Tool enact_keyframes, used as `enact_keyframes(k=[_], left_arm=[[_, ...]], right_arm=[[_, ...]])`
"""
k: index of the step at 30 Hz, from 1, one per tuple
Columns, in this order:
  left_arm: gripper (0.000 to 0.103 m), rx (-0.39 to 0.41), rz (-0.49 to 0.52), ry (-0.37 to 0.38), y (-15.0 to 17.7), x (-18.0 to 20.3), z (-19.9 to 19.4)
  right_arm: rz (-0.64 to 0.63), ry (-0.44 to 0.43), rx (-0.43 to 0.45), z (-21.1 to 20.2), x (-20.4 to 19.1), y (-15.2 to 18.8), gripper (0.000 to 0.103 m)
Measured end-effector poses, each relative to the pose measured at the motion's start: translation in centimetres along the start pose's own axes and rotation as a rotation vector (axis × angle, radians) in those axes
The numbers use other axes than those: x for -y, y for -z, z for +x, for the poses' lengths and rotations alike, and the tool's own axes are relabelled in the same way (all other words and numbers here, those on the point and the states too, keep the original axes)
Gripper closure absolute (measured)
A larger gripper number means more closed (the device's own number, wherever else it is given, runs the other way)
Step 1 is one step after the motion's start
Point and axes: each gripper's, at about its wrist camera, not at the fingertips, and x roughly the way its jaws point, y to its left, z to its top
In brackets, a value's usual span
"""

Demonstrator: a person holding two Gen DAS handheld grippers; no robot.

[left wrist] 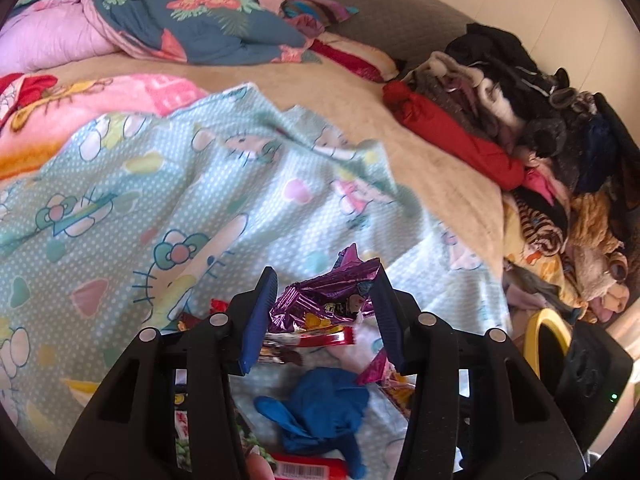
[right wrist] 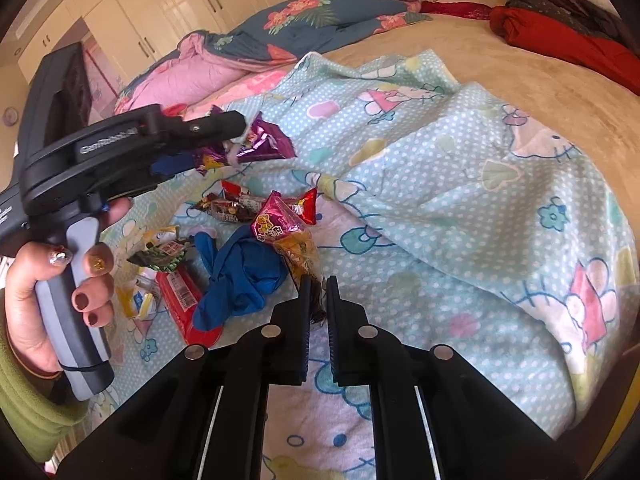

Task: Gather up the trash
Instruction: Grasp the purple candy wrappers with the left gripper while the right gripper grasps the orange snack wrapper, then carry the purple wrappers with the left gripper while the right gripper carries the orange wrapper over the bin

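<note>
The left gripper (left wrist: 324,304) pinches a crumpled purple wrapper (left wrist: 332,292) and holds it up off the blanket (left wrist: 168,168). In the right wrist view that wrapper (right wrist: 262,140) hangs above the trash pile.

The right gripper (right wrist: 319,300) has its fingers pressed nearly together on the bottom end of a pink and yellow wrapper (right wrist: 286,236). That wrapper runs long, from the fingertips up and to the left, with its far end over the blue glove (right wrist: 240,272).

The other trash lies just left of the right gripper: a red packet (right wrist: 186,300) and small wrappers (right wrist: 236,206) near the glove. I think the right gripper is nearer to it, but both grippers are full, so they must drop their loads first.
</note>
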Motion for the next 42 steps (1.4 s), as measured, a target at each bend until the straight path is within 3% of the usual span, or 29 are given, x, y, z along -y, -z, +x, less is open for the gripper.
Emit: enact_keyframes(k=[23,42], left_arm=[[0.065,0.109,0.063,0.086,1.0,6.6,-5.7],[0.065,0.102,0.150,0.163,2.9,13.4,-6.7]], right_arm=[[0.108,0.025,0.193,-8.9,3.5,0.3,0.095],[0.219,0.065,0.337,-16.1,8.4,1.4,0.095]])
